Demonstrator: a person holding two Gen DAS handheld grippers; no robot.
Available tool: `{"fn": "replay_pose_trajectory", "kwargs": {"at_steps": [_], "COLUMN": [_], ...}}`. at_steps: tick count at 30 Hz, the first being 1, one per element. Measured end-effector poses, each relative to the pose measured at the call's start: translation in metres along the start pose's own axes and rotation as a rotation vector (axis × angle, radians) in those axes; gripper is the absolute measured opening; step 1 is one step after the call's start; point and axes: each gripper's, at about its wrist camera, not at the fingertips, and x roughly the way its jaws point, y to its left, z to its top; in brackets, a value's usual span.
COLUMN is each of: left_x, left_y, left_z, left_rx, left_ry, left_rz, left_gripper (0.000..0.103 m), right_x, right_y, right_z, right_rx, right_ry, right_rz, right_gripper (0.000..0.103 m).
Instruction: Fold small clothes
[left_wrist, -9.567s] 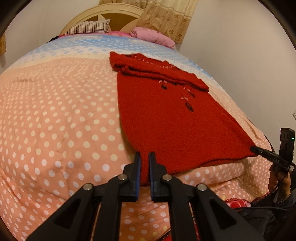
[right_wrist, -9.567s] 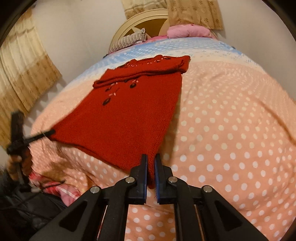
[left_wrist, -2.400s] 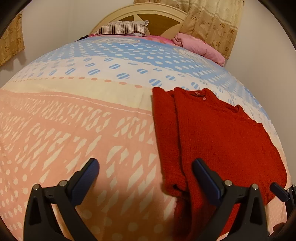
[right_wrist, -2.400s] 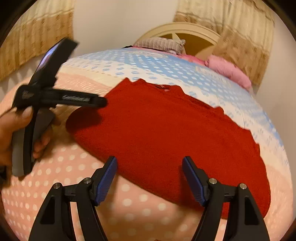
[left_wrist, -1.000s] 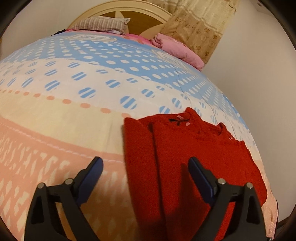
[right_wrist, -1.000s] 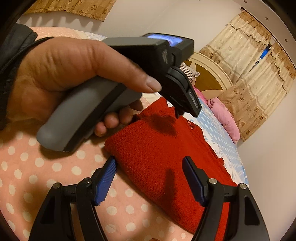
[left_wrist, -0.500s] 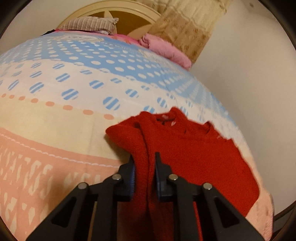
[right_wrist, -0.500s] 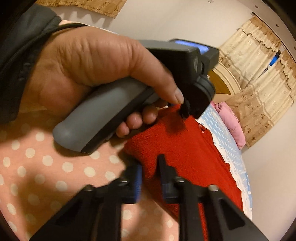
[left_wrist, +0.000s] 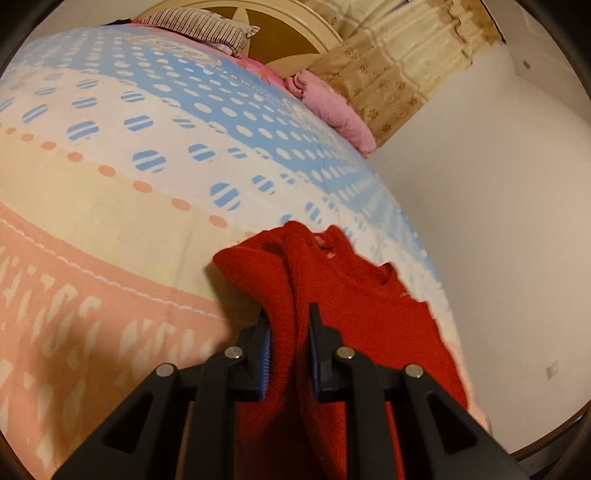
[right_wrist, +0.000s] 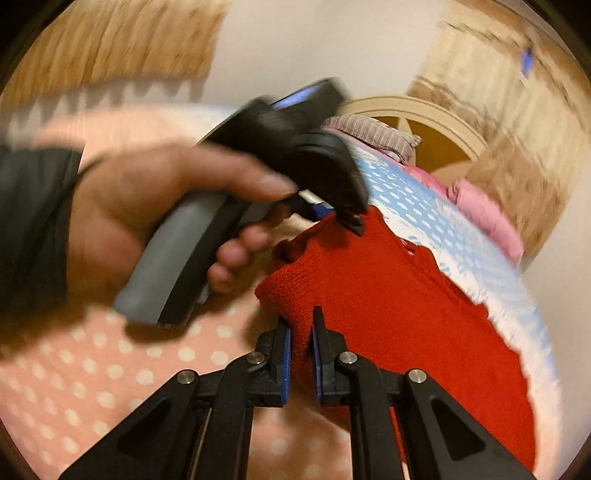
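Where they gaped before, both tongs, left (left_wrist: 289, 343) and right (right_wrist: 301, 354), now clamped on sweater (left_wrist: 354, 295).

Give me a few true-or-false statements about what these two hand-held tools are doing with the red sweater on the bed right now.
1. Both tools are pinching the red sweater. True: the left tool and the right tool are each shut on its knit.
2. The sweater is blue. False: it is red.
3. The bedspread has a dotted pattern. True.
4. The pink pillow lies on top of the sweater. False: it sits far off near the headboard.
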Motion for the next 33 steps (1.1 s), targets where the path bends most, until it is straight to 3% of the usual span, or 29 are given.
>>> {"fn": "replay_pose_trajectory", "kwargs": {"at_steps": [11, 33], "left_x": [-0.009, 0.017], "left_y": [-0.045, -0.143], "left_z": [0.008, 0.012], "left_rx": [0.002, 0.131], "left_ry": [-0.02, -0.01], "left_rz": [-0.036, -0.118], "left_gripper": [0.018, 0.018], "right_x": [-0.023, -0.072], "right_y": [-0.056, -0.109], "right_z": [-0.009, -0.046], "right_rx": [0.268, 0.474], "right_ry": [-0.094, -0.185], "right_rz": [0.056, -0.006], "right_gripper": [0.008, 0.007]}}
